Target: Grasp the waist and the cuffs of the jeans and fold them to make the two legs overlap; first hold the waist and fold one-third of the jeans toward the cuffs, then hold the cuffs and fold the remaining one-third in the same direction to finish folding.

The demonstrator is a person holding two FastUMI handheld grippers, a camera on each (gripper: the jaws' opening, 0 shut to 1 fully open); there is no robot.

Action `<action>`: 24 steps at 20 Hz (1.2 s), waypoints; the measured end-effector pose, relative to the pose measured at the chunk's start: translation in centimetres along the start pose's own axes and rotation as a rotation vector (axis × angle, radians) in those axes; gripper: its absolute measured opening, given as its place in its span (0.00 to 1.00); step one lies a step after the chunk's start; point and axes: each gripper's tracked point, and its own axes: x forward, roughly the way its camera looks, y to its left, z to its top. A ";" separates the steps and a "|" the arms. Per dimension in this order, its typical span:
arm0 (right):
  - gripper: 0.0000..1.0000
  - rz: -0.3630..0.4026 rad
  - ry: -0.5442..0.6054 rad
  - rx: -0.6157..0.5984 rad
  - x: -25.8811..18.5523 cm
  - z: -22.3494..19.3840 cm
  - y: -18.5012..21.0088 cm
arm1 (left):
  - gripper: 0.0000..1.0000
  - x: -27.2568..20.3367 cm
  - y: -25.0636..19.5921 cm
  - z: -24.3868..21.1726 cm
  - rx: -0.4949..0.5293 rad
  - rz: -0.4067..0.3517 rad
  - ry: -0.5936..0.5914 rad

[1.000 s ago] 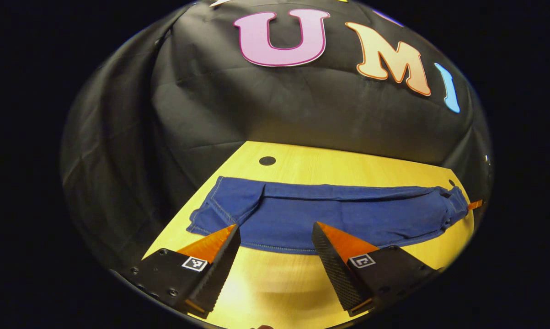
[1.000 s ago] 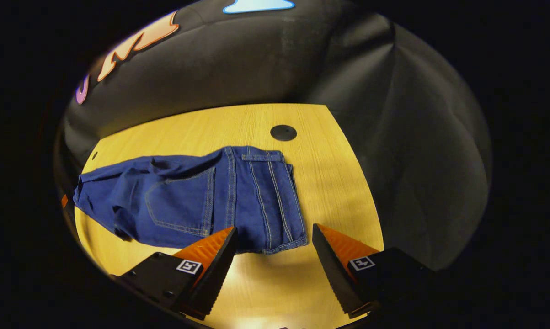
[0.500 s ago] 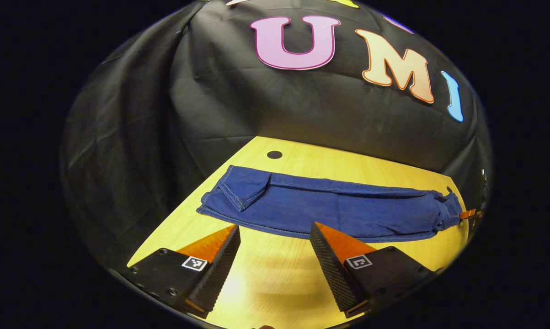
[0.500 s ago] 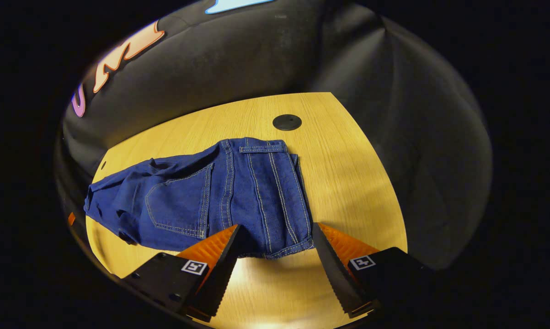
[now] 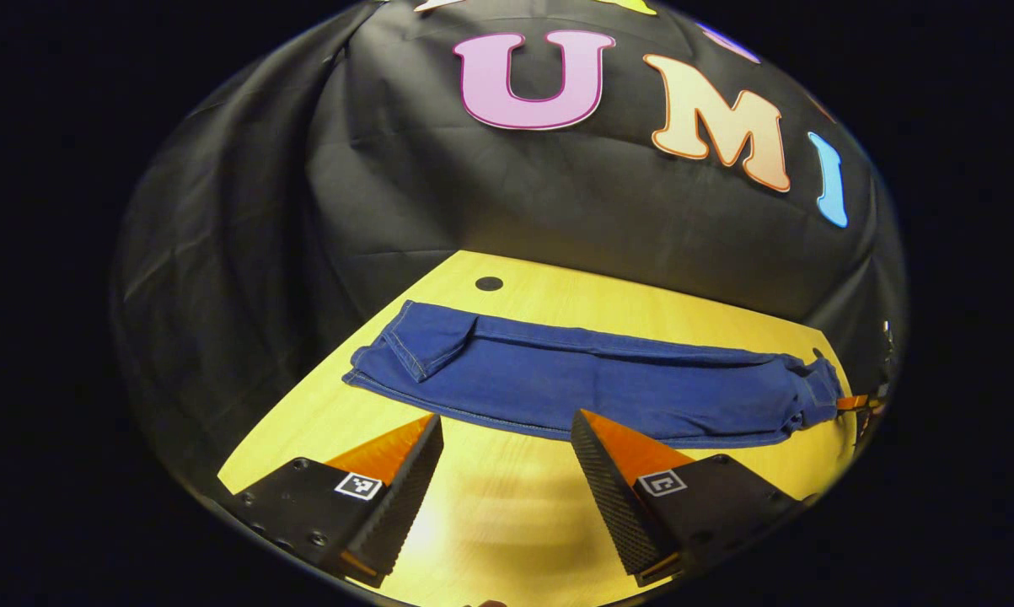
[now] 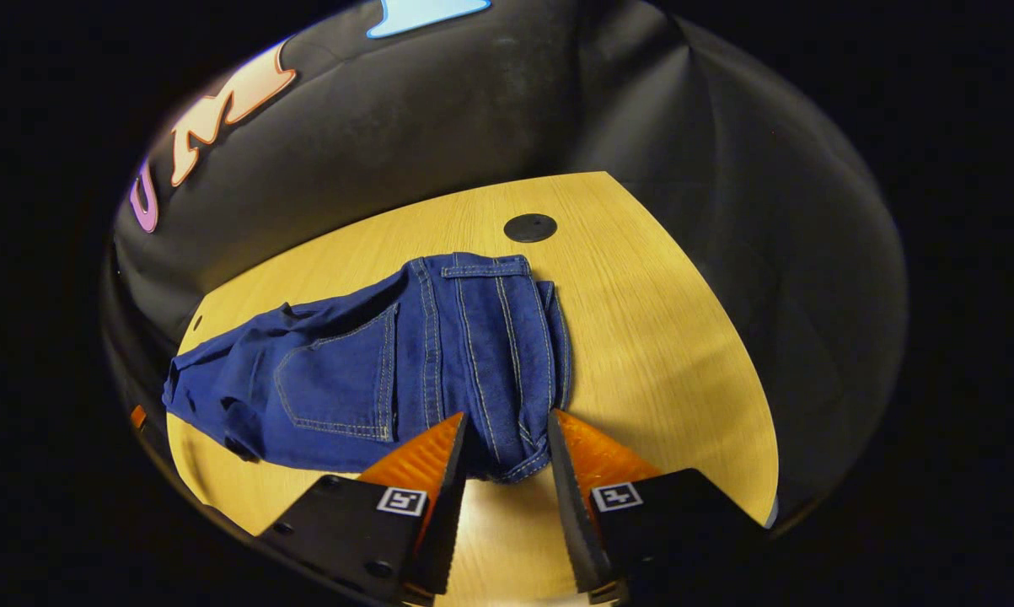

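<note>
The jeans (image 5: 591,384) lie flat and stretched long across the wooden table (image 5: 507,514), with the two legs one over the other; in the left gripper view the cuffs (image 5: 405,350) are at the left end, near a small black round cap (image 5: 489,283) in the table, and one cuff corner is turned over itself; the waist (image 5: 814,384) is at the far right end, bunched a little. My left gripper (image 5: 507,421) hovers over the bare wood just in front of the long near edge of the jeans; its fingers are spread wide and they hold nothing; the tips reach about to the hem line, but I cannot tell if they touch the cloth. In the right gripper view the waist (image 6: 490,354) is close in front of me, with the back pocket (image 6: 338,379) to the left and a belt loop at the far edge, near another black round cap (image 6: 530,228); my right gripper (image 6: 507,419) has its fingers narrowed around the near corner of the waist; the denim edge sits between the two tips, but a gap shows on both sides, so I judge that they do not pinch it yet. At the right rim of the left gripper view a small part of the other gripper shows beside the waist.
</note>
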 end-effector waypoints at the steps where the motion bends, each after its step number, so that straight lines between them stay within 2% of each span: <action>1: 0.44 0.007 -0.010 0.012 0.0 0.2 0.2 | 0.94 0.0 -0.1 0.0 0.000 -0.009 -0.005; 4: 0.25 0.006 -0.035 0.056 0.0 0.6 0.3 | 0.94 0.1 -0.1 0.0 0.006 -0.015 0.002; 7: 0.06 -0.040 -0.070 0.030 -0.4 1.3 0.7 | 0.94 -0.2 -0.3 0.3 -0.006 -0.033 -0.005; 9: 0.05 -0.035 -0.138 -0.003 -1.8 3.0 1.7 | 0.94 -0.5 -0.3 0.4 -0.019 -0.046 -0.009; 12: 0.05 0.010 -0.228 0.032 -4.4 6.1 3.2 | 0.96 -0.7 -0.4 0.8 -0.034 -0.066 -0.019; 13: 0.05 0.034 -0.252 0.050 -5.5 7.1 4.0 | 0.96 -1.0 -0.1 0.7 -0.035 -0.076 -0.022; 19: 0.05 0.275 -0.358 0.147 -10.6 10.7 15.2 | 0.95 0.2 1.2 2.0 -0.009 -0.169 -0.033; 24: 0.04 0.497 -0.399 0.203 -14.9 12.7 26.2 | 0.95 1.3 2.1 3.2 -0.003 -0.231 -0.047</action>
